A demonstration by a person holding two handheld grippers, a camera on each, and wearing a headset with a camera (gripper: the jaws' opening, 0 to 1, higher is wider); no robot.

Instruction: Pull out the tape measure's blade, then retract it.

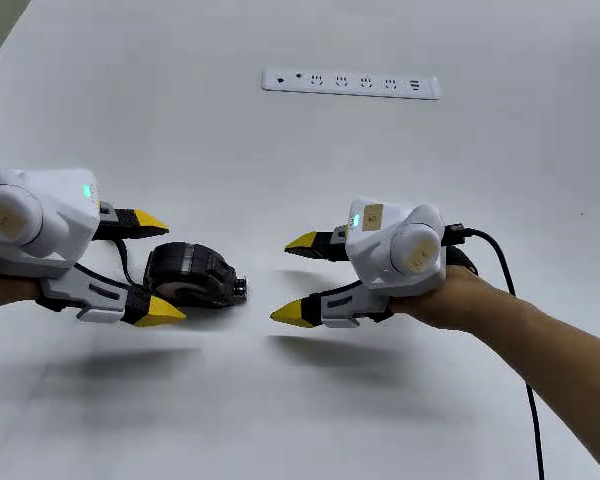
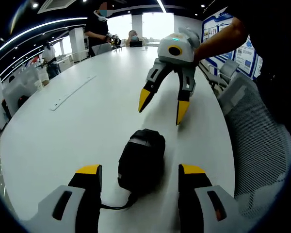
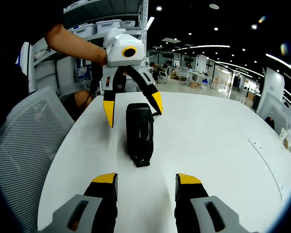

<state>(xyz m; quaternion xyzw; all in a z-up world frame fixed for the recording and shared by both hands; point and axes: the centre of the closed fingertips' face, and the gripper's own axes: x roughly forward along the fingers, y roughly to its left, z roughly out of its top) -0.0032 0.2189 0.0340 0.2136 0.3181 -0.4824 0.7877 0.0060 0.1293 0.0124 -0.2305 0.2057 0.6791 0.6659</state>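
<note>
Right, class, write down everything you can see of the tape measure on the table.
The tape measure is a chunky black case, plastic or rubber by its look, resting on the white table. Its blade is drawn in, with just the small end hook poking out toward the right gripper. The left gripper straddles it with open jaws, seemingly not squeezing it.

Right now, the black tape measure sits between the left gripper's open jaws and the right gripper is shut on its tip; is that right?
No: the right gripper view shows the right gripper open, short of the tip of the black tape measure.
</note>
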